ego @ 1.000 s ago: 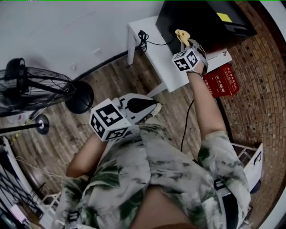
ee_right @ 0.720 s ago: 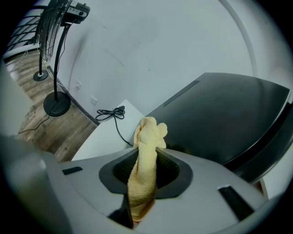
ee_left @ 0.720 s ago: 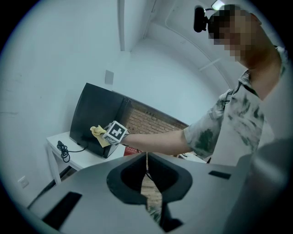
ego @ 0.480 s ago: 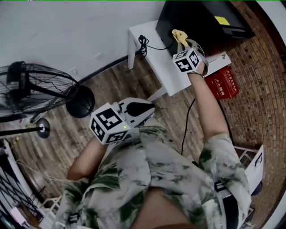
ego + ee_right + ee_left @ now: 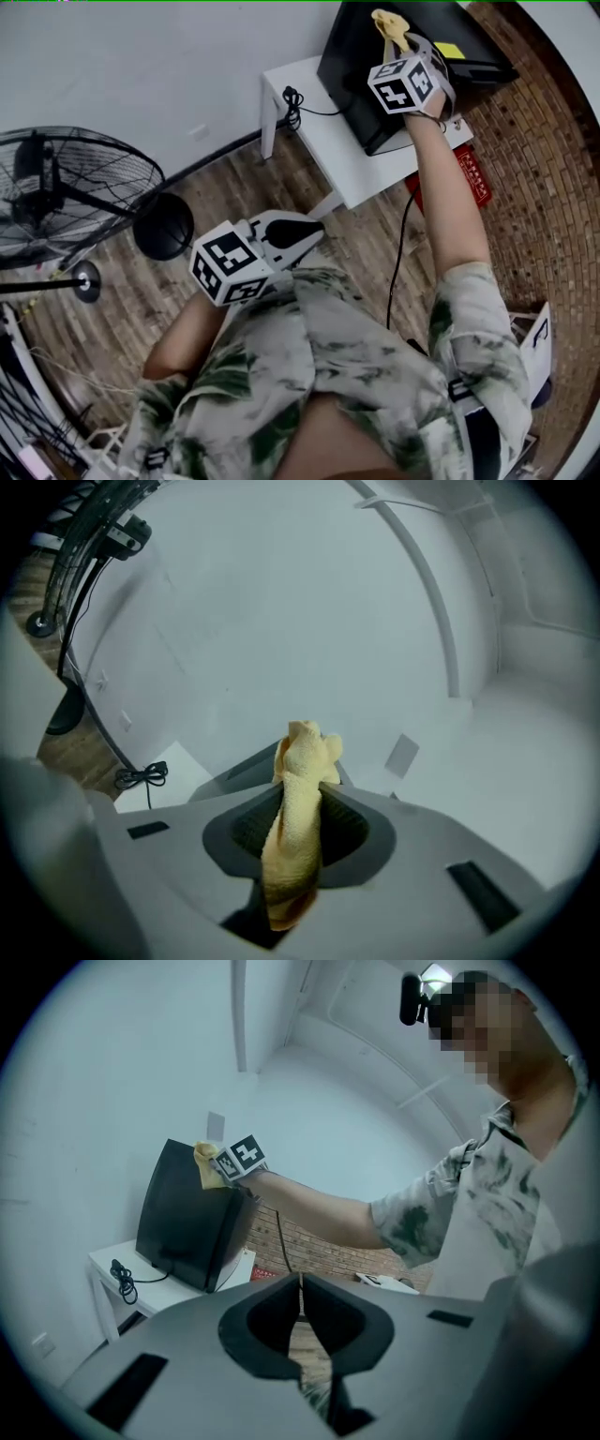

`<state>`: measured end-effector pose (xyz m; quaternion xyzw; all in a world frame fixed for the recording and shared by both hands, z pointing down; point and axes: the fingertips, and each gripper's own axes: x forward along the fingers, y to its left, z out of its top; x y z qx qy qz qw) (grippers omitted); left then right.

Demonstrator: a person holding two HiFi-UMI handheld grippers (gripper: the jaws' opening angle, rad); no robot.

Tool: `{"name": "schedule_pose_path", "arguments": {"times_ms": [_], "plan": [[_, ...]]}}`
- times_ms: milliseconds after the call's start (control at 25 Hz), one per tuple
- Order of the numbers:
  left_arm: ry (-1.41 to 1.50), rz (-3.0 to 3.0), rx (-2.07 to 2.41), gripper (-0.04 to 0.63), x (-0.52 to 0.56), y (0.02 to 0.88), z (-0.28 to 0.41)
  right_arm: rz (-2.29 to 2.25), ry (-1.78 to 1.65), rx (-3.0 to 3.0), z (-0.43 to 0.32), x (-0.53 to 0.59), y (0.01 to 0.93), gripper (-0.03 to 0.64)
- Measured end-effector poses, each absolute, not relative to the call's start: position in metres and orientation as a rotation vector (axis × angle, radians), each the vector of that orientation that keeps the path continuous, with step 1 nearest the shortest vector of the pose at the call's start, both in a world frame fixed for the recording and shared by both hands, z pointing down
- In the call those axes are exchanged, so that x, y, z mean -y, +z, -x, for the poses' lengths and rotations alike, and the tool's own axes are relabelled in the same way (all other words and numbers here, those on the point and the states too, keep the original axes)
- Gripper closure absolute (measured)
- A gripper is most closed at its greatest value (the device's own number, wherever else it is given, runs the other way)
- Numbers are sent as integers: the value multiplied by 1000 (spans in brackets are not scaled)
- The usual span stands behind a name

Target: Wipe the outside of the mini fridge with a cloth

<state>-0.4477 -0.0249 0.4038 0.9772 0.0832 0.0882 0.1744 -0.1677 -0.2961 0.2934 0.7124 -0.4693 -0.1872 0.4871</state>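
The black mini fridge (image 5: 361, 66) stands on a small white table (image 5: 328, 150) against the wall. My right gripper (image 5: 398, 42) is stretched out over the fridge's top, shut on a bunched yellow cloth (image 5: 387, 22). In the right gripper view the cloth (image 5: 298, 808) fills the shut jaws and sticks out past them, with the fridge's edge (image 5: 239, 769) just behind. The left gripper view shows the fridge (image 5: 187, 1218) from the side, the cloth (image 5: 204, 1155) against its upper corner. My left gripper (image 5: 314, 230) hangs low near my body, shut and empty, its jaws (image 5: 300, 1290) meeting.
A coiled black cable (image 5: 295, 94) lies on the table's left end. A red box (image 5: 473, 173) stands on the floor to the right of the table. A large black floor fan (image 5: 66, 187) is at the left. A white rack (image 5: 525, 337) is at the lower right.
My right gripper has carried the cloth from the fridge's lower front up and farther back toward its top. The left gripper has hardly moved.
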Motion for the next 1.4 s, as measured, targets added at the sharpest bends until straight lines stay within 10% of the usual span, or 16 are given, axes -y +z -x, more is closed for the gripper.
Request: {"name": "schedule_pose_path", "arguments": {"times_ms": [1400], "plan": [[252, -2684, 90, 568, 88, 431, 490, -1456, 16, 1149, 159, 355, 567, 518]]}}
